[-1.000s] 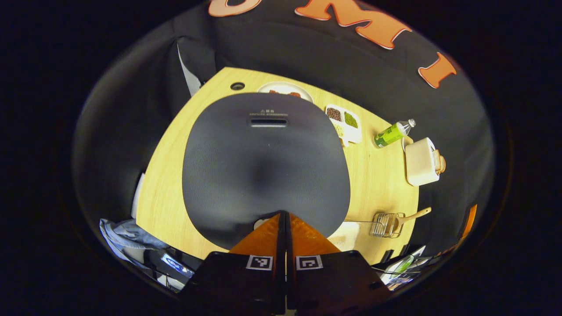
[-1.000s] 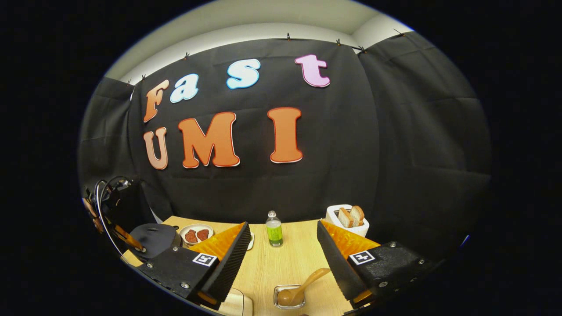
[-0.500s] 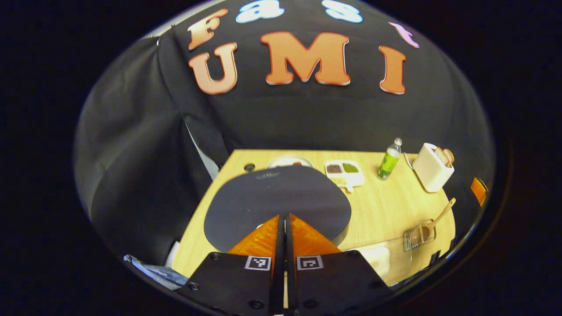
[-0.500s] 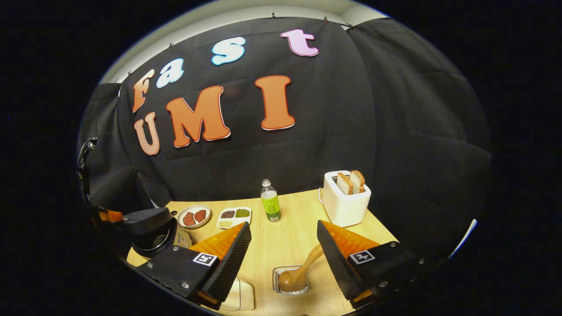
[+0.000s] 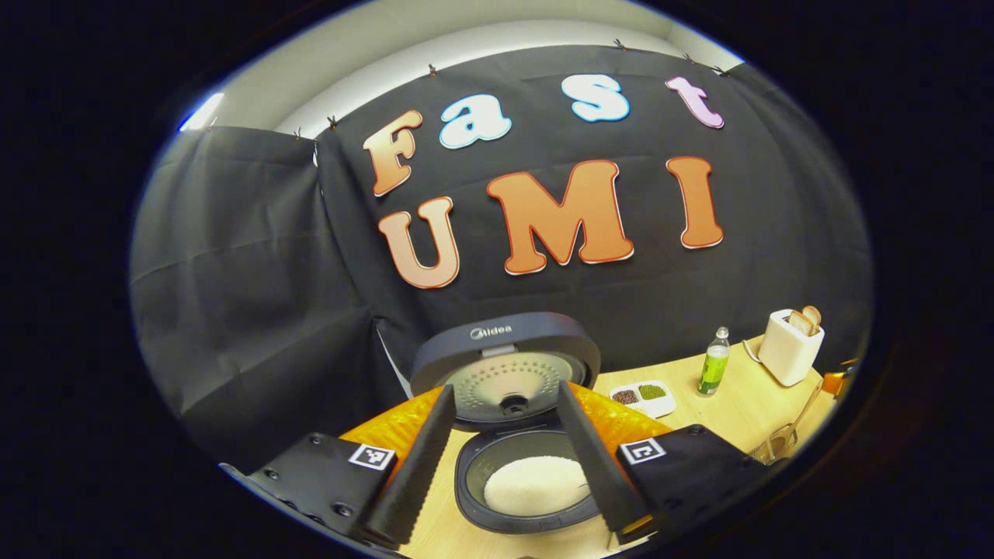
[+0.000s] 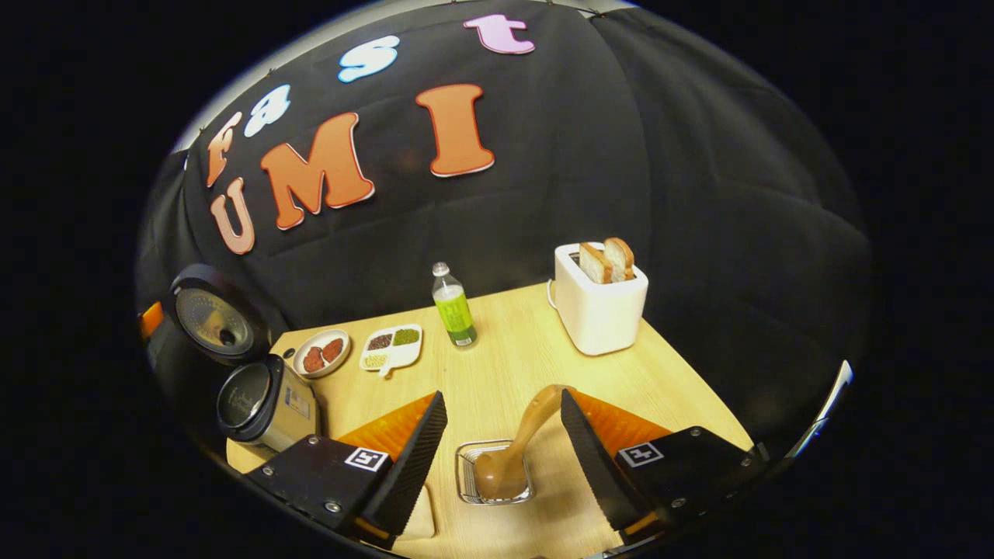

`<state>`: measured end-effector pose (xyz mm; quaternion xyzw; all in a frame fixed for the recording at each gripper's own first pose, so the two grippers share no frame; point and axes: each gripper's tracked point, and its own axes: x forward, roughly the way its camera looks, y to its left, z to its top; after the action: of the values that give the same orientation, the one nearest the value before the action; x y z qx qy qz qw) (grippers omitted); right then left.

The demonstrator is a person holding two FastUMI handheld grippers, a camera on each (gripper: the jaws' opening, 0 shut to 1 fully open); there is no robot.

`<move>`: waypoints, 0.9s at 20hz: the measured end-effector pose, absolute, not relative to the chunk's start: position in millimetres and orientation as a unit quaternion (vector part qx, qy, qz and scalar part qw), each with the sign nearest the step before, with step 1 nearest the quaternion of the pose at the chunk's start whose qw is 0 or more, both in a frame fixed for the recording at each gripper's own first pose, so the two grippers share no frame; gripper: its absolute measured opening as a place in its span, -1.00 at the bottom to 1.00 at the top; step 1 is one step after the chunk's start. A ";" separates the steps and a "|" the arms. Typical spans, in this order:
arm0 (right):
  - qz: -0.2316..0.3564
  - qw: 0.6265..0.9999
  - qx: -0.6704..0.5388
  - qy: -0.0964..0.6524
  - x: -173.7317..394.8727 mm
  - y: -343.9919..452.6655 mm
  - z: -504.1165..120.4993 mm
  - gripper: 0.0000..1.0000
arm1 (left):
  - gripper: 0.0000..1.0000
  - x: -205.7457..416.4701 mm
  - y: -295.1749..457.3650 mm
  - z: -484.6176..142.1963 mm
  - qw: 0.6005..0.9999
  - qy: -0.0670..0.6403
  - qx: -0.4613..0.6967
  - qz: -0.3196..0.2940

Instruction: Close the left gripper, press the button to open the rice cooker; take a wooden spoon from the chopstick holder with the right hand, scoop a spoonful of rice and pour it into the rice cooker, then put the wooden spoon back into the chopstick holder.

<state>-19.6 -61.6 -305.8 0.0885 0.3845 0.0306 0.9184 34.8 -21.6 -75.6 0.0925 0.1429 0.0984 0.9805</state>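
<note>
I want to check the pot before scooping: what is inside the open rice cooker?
The rice cooker stands open, lid raised. Inside its dark pot lies a white mound of rice. The pot's near part is hidden behind the left gripper and its open fingers.

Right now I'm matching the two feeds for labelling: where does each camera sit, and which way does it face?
Left gripper view: rides the left gripper, looking forward and down into the open dark rice cooker with white rice inside; its own two fingers stand apart at the bottom.
Right gripper view: rides the right gripper, looking down over the light wooden table at the wooden spoon in the wire chopstick holder; its fingers are apart.
Shared: rice cooker, green bottle, white toaster, divided tray.
</note>
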 end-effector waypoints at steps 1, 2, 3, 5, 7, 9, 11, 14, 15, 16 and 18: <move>0.023 0.912 0.088 0.399 -22.9 -65.3 -316.6 0.84 | 0.98 32.0 -22.2 -72.7 0.981 0.137 0.098 0.102; 0.020 0.907 0.090 0.411 -27.4 -68.1 -324.8 0.84 | 0.99 28.2 -22.7 -70.9 0.980 0.132 0.101 0.105; 0.018 0.903 0.093 0.420 -28.9 -68.1 -332.7 0.83 | 0.99 23.0 -27.1 -71.7 0.981 0.130 0.100 0.107; 0.017 0.894 0.096 0.438 -30.9 -67.1 -349.7 0.79 | 1.00 14.4 -30.3 -71.0 0.980 0.128 0.101 0.111; 0.017 0.886 0.107 0.452 -31.5 -67.1 -362.8 0.71 | 0.90 6.7 -29.1 -68.4 0.978 0.119 0.116 0.124; 0.016 0.878 0.125 0.461 -27.1 -63.7 -374.4 0.49 | 1.00 -1.5 -33.9 -69.2 0.978 0.114 0.121 0.129; 0.017 0.872 0.146 0.467 -25.7 -60.3 -382.2 0.46 | 0.97 -9.5 -32.7 -67.1 0.976 0.104 0.129 0.141; 0.019 0.863 0.152 0.481 -26.0 -56.0 -398.9 0.22 | 0.80 -22.4 -34.3 -75.5 0.974 0.114 0.124 0.152; 0.017 0.860 0.152 0.486 -26.7 -54.9 -404.4 0.17 | 0.80 -25.1 -35.4 -79.5 0.974 0.119 0.117 0.154; 0.017 0.857 0.155 0.491 -28.3 -54.0 -408.1 -0.05 | 0.80 -28.3 -36.6 -81.9 0.974 0.125 0.110 0.156; 0.008 0.850 0.157 0.503 -31.1 -56.8 -415.3 -0.14 | 0.80 -33.8 -35.5 -87.4 0.973 0.133 0.101 0.162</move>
<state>-31.1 -56.8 -415.3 0.1571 0.5026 0.0076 0.8501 -33.8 -35.5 -87.4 0.1007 0.1332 0.1616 0.9726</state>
